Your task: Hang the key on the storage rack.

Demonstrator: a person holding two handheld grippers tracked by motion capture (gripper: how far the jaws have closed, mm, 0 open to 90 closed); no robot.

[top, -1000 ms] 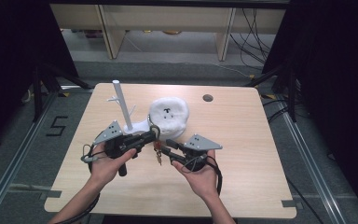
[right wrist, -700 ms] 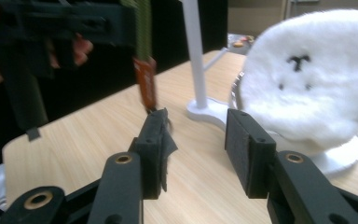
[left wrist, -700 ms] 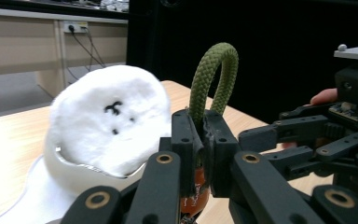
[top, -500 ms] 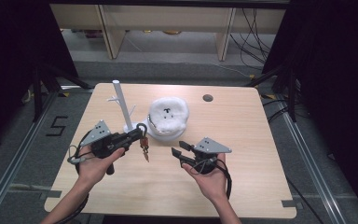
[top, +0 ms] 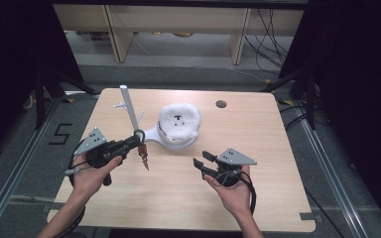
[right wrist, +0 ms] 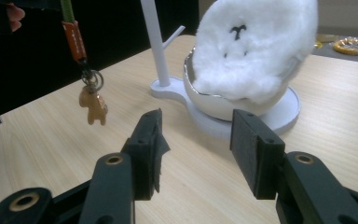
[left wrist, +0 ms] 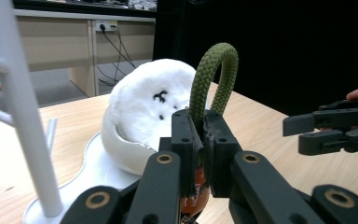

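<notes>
My left gripper [top: 136, 139] [left wrist: 200, 140] is shut on a keychain: its green cord loop [left wrist: 213, 74] sticks up between the jaws, while the orange strap [right wrist: 73, 39] and small tan charm [top: 144, 161] [right wrist: 93, 107] dangle below, above the table. A white stand with a thin branched post [top: 129, 106] [left wrist: 21, 107] and a fluffy white pouf with a black face [top: 179, 120] [right wrist: 254, 51] sits just beyond the left gripper. My right gripper [top: 200, 162] [right wrist: 198, 140] is open and empty, low over the table, right of the charm.
The wooden table [top: 258, 129] has a round cable hole [top: 221, 104] at the back right. Desk legs and cables stand on the floor behind. Dark floor and metal rails flank both sides.
The two grippers have drawn apart: the left has moved left with the keychain hanging from it, the right has let go, opened and shifted right.
</notes>
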